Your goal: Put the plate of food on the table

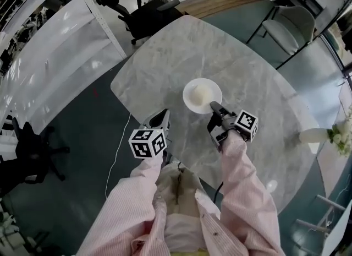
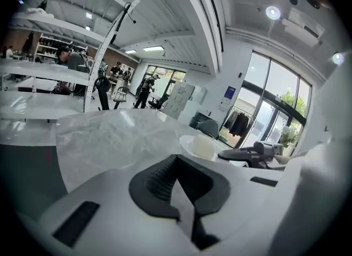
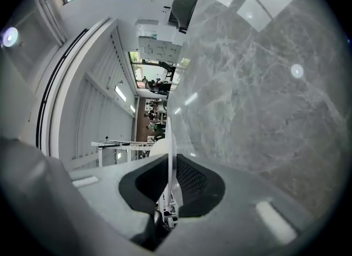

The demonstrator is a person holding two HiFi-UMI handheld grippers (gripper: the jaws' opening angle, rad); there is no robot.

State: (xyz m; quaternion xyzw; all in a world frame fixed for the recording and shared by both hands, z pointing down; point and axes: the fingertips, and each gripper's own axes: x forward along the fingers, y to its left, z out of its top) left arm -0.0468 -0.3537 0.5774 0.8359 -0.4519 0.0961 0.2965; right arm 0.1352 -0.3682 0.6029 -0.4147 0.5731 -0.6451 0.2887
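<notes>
A round marble table (image 1: pixel 165 56) fills the middle of the head view, with a black office chair (image 1: pixel 147 14) beyond its far edge. The person's pink-sleeved arms (image 1: pixel 245 189) reach in from below over the near part of the tabletop. A white plate (image 1: pixel 190 102) sits over the table's centre. Whether its base touches the marble cannot be told. The right gripper (image 1: pixel 215 108) comes at the plate from its near right side. In the right gripper view its jaws pinch the plate's thin rim, which stands edge-on between the dark pads. The left gripper (image 1: pixel 163 117) hangs to the left of the plate, apart from it, with its jaws pressed together at the tips on nothing. On the plate lies a pale, rounded piece of food (image 1: pixel 203 91).
</notes>
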